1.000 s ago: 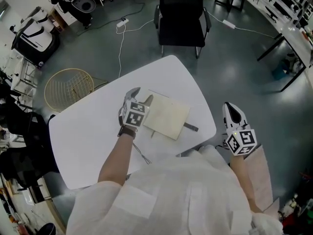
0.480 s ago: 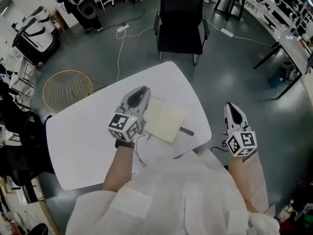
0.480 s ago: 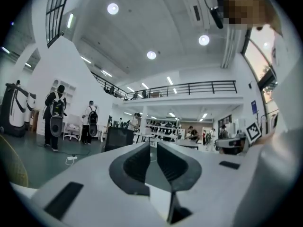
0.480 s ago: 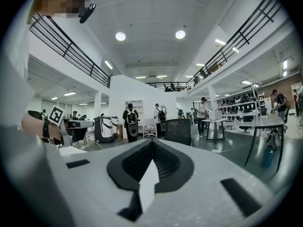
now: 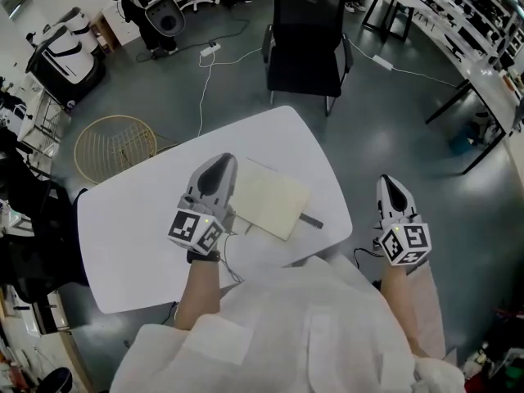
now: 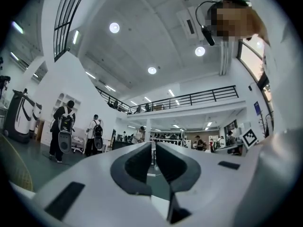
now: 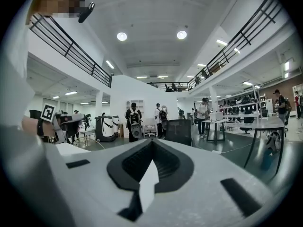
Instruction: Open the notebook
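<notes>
The cream notebook (image 5: 268, 196) lies flat on the white table (image 5: 139, 244), and I cannot tell whether its cover is open. A dark pen-like piece (image 5: 312, 219) sticks out at its near right edge. My left gripper (image 5: 218, 162) hovers above the table beside the notebook's left edge, shut with nothing between its jaws. The left gripper view looks out level across the hall, and there the left gripper (image 6: 154, 144) holds nothing. My right gripper (image 5: 390, 182) hangs off the table's right side, shut and empty, and the right gripper (image 7: 151, 141) faces the hall too.
A black office chair (image 5: 305, 33) stands just beyond the table's far edge. A round wire basket (image 5: 115, 146) sits on the floor at the left. A thin cable (image 5: 233, 262) lies on the table near my body. Desks (image 5: 479, 31) line the far right.
My left gripper, open at the notebook's left edge a second ago, has shut and risen off the table, tipping up toward level. The notebook looks unchanged. The right gripper has hardly moved.
</notes>
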`<state>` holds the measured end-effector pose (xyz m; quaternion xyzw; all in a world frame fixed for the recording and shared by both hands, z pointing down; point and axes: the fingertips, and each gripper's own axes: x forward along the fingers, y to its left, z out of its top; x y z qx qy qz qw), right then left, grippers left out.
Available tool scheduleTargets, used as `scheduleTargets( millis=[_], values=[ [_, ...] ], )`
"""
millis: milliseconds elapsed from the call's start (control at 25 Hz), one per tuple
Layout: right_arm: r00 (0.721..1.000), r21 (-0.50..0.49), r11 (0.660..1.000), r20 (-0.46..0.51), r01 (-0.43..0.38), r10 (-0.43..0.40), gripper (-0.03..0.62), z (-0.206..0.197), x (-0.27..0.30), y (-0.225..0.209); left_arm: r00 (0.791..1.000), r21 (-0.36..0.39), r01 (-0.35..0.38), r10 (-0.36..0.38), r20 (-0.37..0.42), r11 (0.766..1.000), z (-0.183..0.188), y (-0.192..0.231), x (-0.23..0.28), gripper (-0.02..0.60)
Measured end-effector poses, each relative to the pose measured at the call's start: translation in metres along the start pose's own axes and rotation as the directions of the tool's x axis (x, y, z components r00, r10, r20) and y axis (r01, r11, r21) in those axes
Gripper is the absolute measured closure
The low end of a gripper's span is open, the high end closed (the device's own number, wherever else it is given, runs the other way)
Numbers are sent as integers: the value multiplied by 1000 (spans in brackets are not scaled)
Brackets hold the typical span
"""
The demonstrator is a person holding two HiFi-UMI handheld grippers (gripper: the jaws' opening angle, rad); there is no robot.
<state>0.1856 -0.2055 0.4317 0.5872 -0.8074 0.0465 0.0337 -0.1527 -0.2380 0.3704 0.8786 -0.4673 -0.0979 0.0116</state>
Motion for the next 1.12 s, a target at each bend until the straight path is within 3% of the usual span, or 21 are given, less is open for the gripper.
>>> scheduleTargets(
  millis=[200, 1120],
  values=[
    [1000, -45, 999, -21, 15, -16, 592, 0, -4, 1, 1000, 10, -8, 8, -7, 1000, 1, -2, -9, 552],
    [1000, -63, 998, -3, -9, 8, 592, 8, -15, 10, 1000, 36, 9, -9, -7, 999, 8, -18, -22, 552]
  ],
)
